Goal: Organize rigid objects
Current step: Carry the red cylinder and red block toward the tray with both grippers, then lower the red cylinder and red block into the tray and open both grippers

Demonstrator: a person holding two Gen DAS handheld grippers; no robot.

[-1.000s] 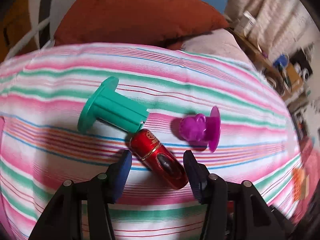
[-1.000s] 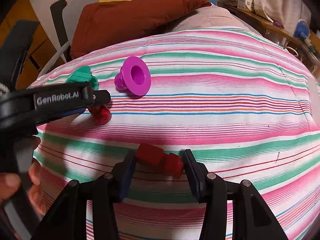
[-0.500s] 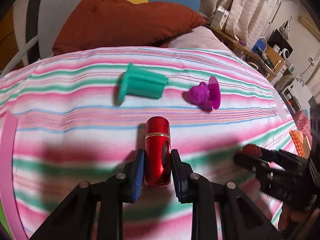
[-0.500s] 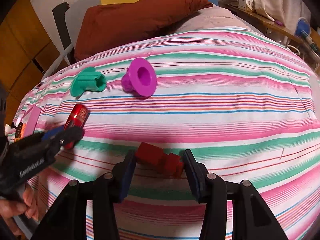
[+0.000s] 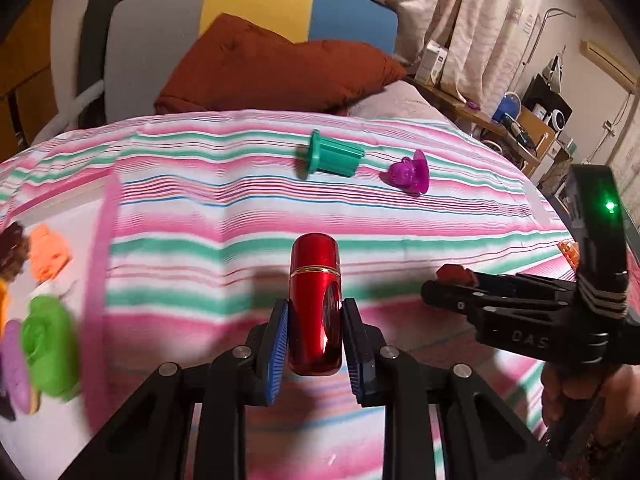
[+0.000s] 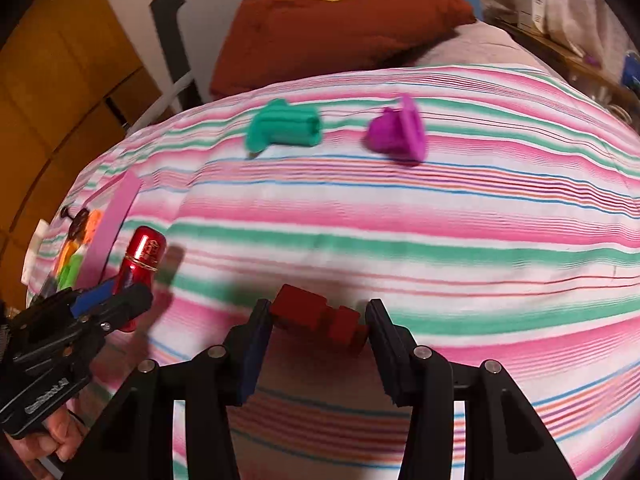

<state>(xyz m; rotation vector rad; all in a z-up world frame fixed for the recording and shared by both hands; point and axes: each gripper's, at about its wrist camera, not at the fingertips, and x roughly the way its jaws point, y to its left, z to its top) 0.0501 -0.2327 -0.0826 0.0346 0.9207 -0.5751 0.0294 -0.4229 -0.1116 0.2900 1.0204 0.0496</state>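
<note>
The toys [image 5: 44,340] in the pink-rimmed tray [image 5: 98,280] are smeared by blur and cut by the left edge. The red block [image 5: 456,274] is largely hidden behind the right gripper [image 5: 430,290], whose closure cannot be judged.
</note>
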